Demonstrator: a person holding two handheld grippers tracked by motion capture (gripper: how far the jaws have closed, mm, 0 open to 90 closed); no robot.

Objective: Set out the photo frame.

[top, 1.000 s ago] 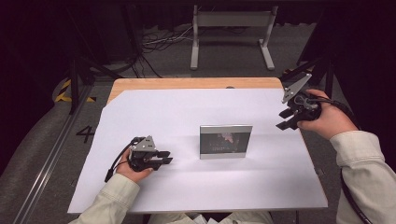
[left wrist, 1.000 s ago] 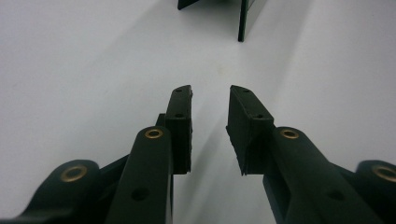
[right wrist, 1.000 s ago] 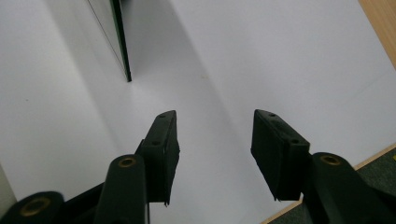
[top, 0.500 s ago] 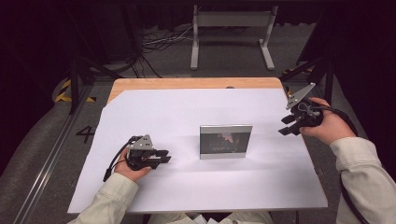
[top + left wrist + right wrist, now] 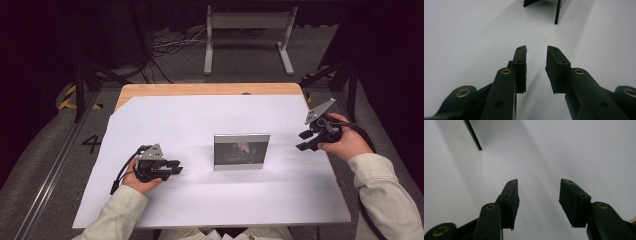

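Observation:
A silver-framed picture frame [image 5: 242, 151] stands upright in the middle of the white sheet [image 5: 200, 120] on the table. My left gripper [image 5: 176, 169] rests on the sheet to the frame's left, pointing toward it, open with nothing between its jaws. In the left gripper view the frame's edge [image 5: 557, 12] and its stand show far ahead of that gripper [image 5: 536, 50]. My right gripper [image 5: 304, 141] hovers low to the frame's right, open and empty. The right gripper view has the frame's dark edge [image 5: 474, 136] at top left, beyond the gripper [image 5: 539, 182].
A strip of the wooden tabletop [image 5: 200, 89] shows past the sheet's far edge. Behind the table a metal stand [image 5: 247, 30] and cables lie on the floor. The sheet's right edge lies close under my right hand [image 5: 345, 145].
My right gripper has come down and slightly inward, from high above the table's right corner to just over the sheet. The left gripper and the frame have kept still.

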